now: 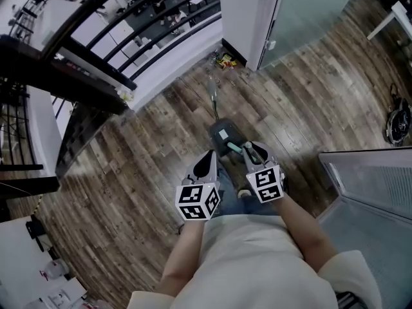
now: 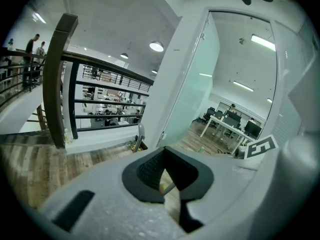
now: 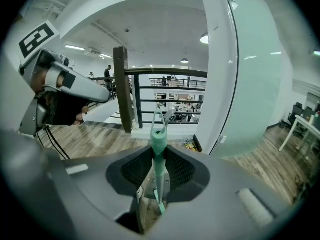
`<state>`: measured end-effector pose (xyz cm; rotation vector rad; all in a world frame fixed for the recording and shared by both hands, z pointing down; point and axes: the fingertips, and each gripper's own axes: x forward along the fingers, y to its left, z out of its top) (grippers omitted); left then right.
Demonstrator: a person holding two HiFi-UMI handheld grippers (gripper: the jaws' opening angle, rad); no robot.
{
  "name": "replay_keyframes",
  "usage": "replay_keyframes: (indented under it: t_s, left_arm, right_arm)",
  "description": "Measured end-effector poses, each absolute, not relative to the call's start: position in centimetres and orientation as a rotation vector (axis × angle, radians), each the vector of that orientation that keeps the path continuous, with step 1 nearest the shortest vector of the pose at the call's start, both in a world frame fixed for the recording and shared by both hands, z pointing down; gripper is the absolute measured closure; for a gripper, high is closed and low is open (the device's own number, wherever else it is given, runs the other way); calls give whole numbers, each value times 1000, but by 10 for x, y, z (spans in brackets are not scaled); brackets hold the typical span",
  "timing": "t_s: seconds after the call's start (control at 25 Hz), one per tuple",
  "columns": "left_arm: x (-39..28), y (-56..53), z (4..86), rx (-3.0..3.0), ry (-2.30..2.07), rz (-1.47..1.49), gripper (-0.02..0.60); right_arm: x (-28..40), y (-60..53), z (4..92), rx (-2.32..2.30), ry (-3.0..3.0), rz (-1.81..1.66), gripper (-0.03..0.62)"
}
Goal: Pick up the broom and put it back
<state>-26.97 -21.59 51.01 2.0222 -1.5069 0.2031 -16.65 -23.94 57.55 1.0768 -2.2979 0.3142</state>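
The pick-up looks done. The right gripper [image 1: 251,152] has its fingers closed on the broom [image 3: 159,143], clamping the teal grip just below its hanging loop. The left gripper [image 1: 207,161] hovers beside it with its fingers pinched together at the tips and nothing between them.

The broom sits directly above and slightly behind the dustpan [image 1: 225,136], on the person's side of it. Its shaft drops away under the fingers, and the brush end cannot be made out, so I cannot say whether it is clear of the floor [image 1: 148,172]. Putting it back is what's left. As I read it, that means moving it to the dustpan or to the wall corner beyond the dustpan. Nothing shows a clip or hook.

The broom's grip is smooth, moulded teal plastic, round and slim, ending in a thin loop. Below the grip is a paler, narrow shaft. The fingers carry dark, finely ribbed pads set in matte grey shells.

The dustpan looks like dark, rounded plastic with a pale label, and a thin grey pole rises from it. The floor under the dustpan is worn, streaky wood plank. Past the dustpan stand a dark railing [image 1: 148,18], a white pillar and a frosted glass panel [image 1: 309,11].
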Motion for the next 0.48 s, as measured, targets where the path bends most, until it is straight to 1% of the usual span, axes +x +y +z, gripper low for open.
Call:
replay_keyframes:
  t_s: [0.48]
  left_arm:
    - [-272,-188,496,2005,-1565,219,577]
  right_arm:
    - [-160,-225,516,1081,-2377,310,502]
